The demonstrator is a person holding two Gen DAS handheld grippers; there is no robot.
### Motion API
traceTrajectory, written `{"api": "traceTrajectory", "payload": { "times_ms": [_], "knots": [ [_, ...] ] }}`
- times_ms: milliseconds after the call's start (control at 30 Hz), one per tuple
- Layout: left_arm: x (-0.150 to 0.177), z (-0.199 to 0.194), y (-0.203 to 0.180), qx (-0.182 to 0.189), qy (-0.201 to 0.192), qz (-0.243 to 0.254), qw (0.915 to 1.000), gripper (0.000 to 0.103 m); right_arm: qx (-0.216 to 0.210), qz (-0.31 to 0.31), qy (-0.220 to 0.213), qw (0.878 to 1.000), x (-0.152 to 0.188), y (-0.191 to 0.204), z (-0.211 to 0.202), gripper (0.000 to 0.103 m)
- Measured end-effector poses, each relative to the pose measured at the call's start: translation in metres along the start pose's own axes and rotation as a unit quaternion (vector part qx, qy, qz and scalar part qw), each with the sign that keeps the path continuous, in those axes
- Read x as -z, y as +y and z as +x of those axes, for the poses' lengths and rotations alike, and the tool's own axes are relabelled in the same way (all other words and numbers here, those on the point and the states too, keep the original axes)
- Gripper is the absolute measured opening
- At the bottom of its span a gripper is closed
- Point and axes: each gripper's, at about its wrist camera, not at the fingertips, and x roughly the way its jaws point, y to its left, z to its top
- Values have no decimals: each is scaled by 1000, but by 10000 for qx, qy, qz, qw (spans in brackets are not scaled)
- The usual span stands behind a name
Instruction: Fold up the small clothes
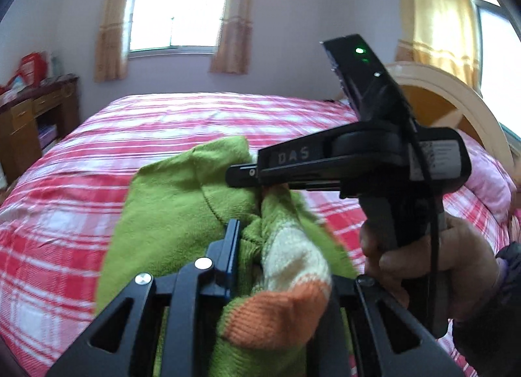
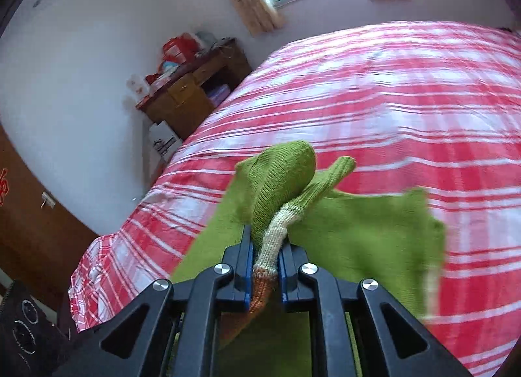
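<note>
Both claws (image 2: 265,259) clamped on sweater (image 2: 358,224)

Plaid bed (image 1: 202,123), curtained window (image 1: 177,12), wooden desk (image 2: 192,90)

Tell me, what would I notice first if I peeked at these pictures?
First, the bright green sweater with cream and orange stripes, bunched up in the middle and pinched by both the right gripper and the left gripper. Behind it spreads a big bed with a red and white checked cover. A bright window with orange curtains glows on the far wall.
</note>
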Motion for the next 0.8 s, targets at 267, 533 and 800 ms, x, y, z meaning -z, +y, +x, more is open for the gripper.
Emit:
{"api": "traceTrajectory", "payload": {
  "times_ms": [267,533,800],
  "knots": [
    [22,47,-57,108,543,371,9978,19,331,815,326,9956,34,-94,-7,11],
    [29,-9,-35,745,543,575,9941,63,-23,1403,-3,9901,55,-115,-26,19],
    [68,-85,70,81,179,-346,9992,75,375,1127,-719,9903,96,-64,-127,28]
  ]
}}
